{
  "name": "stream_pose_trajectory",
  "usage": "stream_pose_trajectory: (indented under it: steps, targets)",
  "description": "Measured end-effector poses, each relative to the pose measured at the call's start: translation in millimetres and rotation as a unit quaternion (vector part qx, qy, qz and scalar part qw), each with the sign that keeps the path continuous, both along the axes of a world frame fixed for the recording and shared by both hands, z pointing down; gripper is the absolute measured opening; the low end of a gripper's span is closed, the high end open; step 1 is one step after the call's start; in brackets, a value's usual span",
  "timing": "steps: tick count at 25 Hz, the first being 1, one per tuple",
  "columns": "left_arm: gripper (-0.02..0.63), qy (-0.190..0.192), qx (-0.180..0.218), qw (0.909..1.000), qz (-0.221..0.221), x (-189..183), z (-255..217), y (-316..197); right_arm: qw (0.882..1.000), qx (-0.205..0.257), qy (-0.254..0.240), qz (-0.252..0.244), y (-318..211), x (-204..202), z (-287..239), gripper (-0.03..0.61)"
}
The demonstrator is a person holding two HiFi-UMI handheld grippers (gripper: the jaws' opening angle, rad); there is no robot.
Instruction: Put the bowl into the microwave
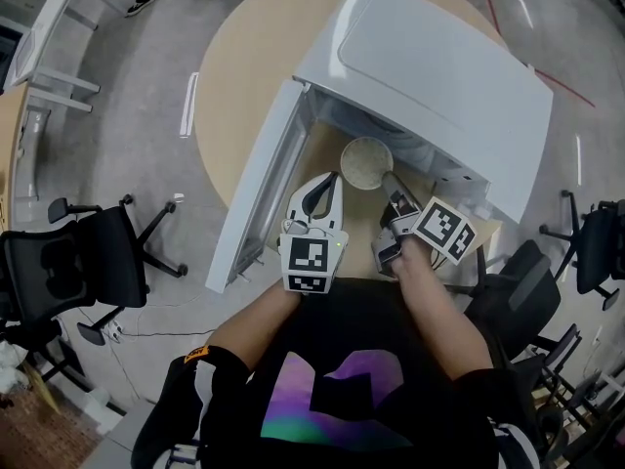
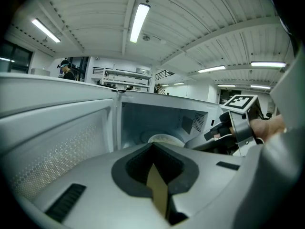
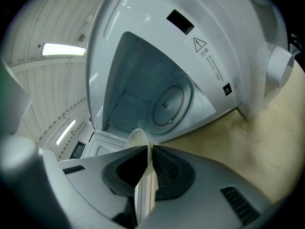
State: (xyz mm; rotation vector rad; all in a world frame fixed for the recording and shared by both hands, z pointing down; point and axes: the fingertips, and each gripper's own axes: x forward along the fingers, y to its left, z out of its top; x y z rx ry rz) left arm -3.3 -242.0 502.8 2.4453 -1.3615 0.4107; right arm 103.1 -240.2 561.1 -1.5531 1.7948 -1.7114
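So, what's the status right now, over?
Left tool shut, empty. Right tool shut on bowl rim. Bowl at microwave mouth. Door open, turntable bare.

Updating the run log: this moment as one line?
bowl: at microwave mouth | right gripper: shut on its rim | left gripper: shut, empty | door: open

Head view overhead; both gripper views face microwave [image 2: 152,116].
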Motion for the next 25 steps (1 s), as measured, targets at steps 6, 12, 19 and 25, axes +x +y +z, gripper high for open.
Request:
stream_pose_trajectory:
  steps: [6,12,19,25]
  targets:
    - [0.046,-0.002,0.004,1.0000,0.003,8,-2,-11,1.000,0.001,0.001,0.027,-11,10,0,0.046]
    - [0.046,-0.004,0.007,1.0000,0.000,14,-3,-27,0.999,0.001,-0.001,0.048,-23,19,3,0.046]
    - [0.046,-0.009,-0.001,1.0000,0.001,22,3,-40,0.997,-0.001,-0.009,0.073,-37,28,10,0.046]
    - [0.046,-0.014,-0.008,0.9999,0.004,29,6,-50,0.996,0.002,-0.015,0.090,-47,31,13,0.046]
